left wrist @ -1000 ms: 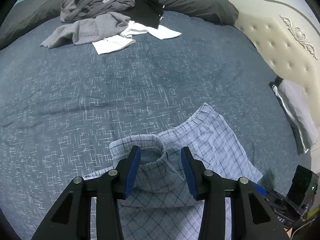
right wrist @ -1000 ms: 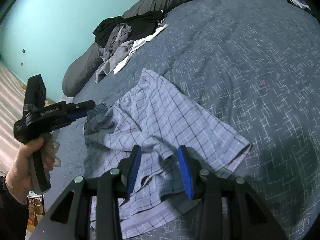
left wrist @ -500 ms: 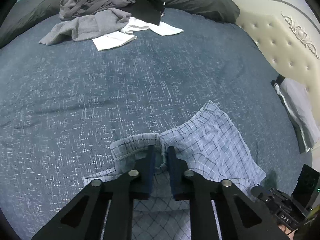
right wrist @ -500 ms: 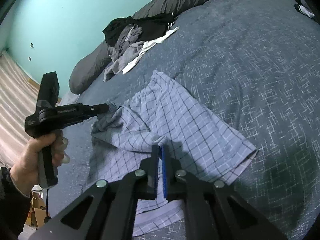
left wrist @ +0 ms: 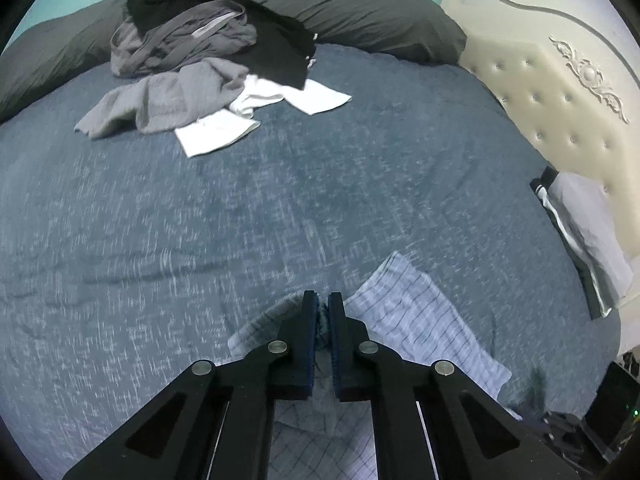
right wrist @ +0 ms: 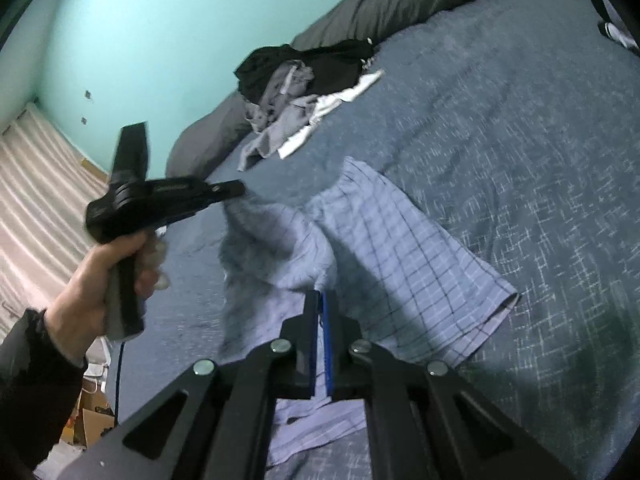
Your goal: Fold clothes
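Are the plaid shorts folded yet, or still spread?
Not folded: the shorts lie rumpled on the bed, both grippers pinching fabric at the waistband end.

I count two black hand-held grippers, my left (left wrist: 323,316) and right (right wrist: 320,312), one pale blue checked cotton pair of shorts (right wrist: 400,248), one heap of dark and white clothes (left wrist: 208,68) at upper left, and two dark grey pillows (left wrist: 360,20).

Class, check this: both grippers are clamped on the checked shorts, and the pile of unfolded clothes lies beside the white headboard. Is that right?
Not quite. Both the left gripper and right gripper do clamp the checked shorts, but the pile of clothes lies against the dark grey pillows, apart from the headboard, as the left wrist view shows.
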